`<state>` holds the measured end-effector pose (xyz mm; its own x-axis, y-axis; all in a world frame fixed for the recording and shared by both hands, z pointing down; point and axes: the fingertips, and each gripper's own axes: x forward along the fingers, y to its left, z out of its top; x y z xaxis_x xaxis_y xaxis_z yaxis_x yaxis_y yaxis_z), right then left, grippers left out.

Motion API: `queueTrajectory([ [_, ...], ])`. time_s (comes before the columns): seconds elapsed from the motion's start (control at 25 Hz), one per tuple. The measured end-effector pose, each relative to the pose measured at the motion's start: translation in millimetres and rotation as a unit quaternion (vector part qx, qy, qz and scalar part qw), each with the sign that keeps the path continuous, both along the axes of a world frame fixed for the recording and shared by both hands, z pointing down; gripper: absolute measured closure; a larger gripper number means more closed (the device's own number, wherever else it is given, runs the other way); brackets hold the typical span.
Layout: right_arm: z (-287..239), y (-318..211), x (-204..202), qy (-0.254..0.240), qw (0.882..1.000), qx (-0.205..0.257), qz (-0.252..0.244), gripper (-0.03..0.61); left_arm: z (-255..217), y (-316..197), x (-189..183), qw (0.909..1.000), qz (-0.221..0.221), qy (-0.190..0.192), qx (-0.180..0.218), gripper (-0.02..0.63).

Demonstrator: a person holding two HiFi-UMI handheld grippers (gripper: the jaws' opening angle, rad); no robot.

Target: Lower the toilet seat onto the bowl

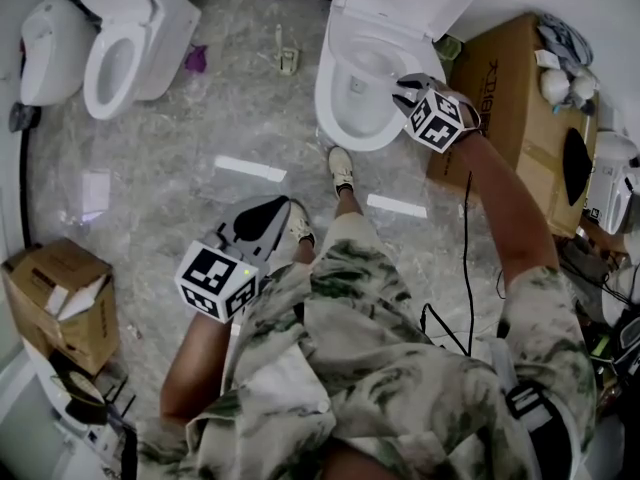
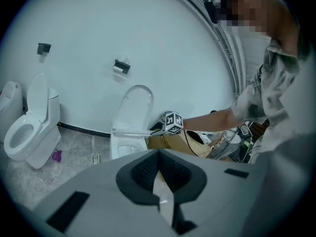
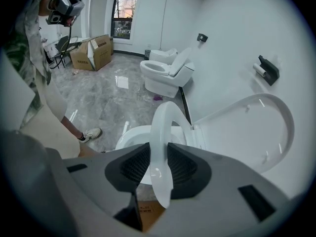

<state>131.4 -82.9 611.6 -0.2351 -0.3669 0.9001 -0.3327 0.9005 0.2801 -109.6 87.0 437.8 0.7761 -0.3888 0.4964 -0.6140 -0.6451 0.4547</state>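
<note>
Steep downward view | person in camouflage-print clothes (image 1: 380, 358) stands on a grey marble floor (image 1: 200, 118) | right gripper (image 1: 405, 86) reaches the seat (image 1: 334, 93) of a white toilet (image 1: 390, 3), lid raised | left gripper (image 1: 265, 216) low, near a shoe | second toilet (image 1: 120, 53) upper left | cardboard box (image 1: 55, 288) at left, bigger box (image 1: 505, 78) at right

Toilet seat (image 3: 160, 147) glossy white plastic; floor (image 1: 180, 198) polished, marbled; cardboard box (image 1: 510, 88) matt.

Toilet lid (image 1: 400, 3) partly beyond upper edge
</note>
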Motion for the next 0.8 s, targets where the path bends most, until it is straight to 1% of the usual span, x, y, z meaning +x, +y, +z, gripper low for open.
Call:
queueTrajectory([
  [0.44, 26.4, 18.9, -6.8, 0.004, 1.0, -0.015, -0.001, 0.443, 13.4, 2.9, 6.4, 0.9998, 0.02, -0.004, -0.006, 0.592],
  [0.8, 46.4, 34.6, -12.9, -0.009, 0.999, -0.032, 0.002, 0.44, 23.7, 6.5, 12.1, 0.9995, 0.025, -0.005, -0.017, 0.592],
])
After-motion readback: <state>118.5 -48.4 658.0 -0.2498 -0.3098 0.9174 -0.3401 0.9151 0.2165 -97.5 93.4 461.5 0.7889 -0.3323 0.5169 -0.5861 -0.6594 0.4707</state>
